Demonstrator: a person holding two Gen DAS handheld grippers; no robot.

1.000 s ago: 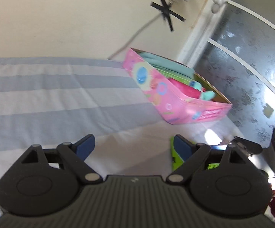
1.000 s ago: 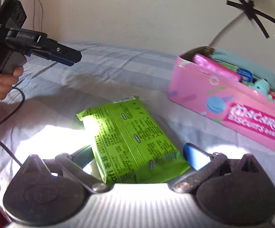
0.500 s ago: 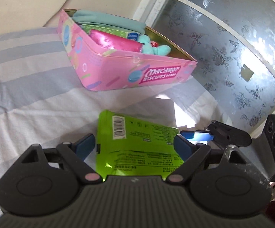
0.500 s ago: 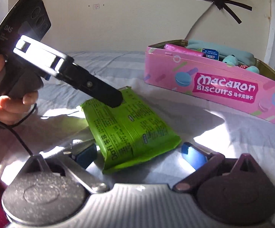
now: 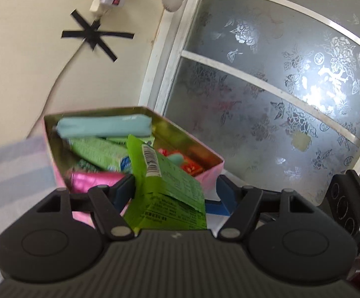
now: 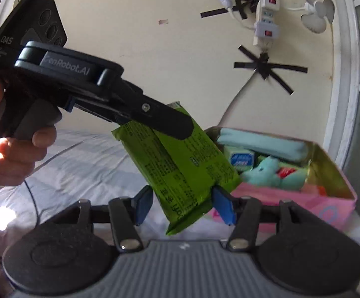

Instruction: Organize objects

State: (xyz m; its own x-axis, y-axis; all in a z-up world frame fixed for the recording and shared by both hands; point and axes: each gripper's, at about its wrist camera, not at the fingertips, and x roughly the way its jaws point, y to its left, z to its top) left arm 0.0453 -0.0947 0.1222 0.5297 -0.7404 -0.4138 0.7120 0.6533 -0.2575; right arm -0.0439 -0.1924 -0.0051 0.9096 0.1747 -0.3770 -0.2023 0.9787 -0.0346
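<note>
A green snack packet [image 5: 170, 181] hangs tilted in the air, just in front of the open pink biscuit tin [image 5: 211, 171]. My left gripper [image 5: 175, 193] has the packet's upper end between its blue pads, and its jaws are closing on it. My right gripper [image 6: 183, 206] is closing too, with its pads against both side edges of the packet's [image 6: 180, 164] lower end. In the right wrist view a finger of the left gripper [image 6: 177, 126] crosses the packet's top. The tin [image 6: 329, 206] holds a teal pouch, green packs, a pink packet, a teal plush and red wrappers.
A grey-and-white striped bedsheet [image 6: 88, 159] lies below. A hand [image 6: 13, 149] holds the left gripper's handle. Behind the tin is a cream wall with a taped power strip [image 6: 264, 24], a cable and a small fan [image 6: 316, 15]. A frosted patterned window [image 5: 279, 87] stands to the right.
The packet lay flat on the sheet. Both grippers have closed in on it and raised it off the bed towards the tin, which now sits close behind it.
</note>
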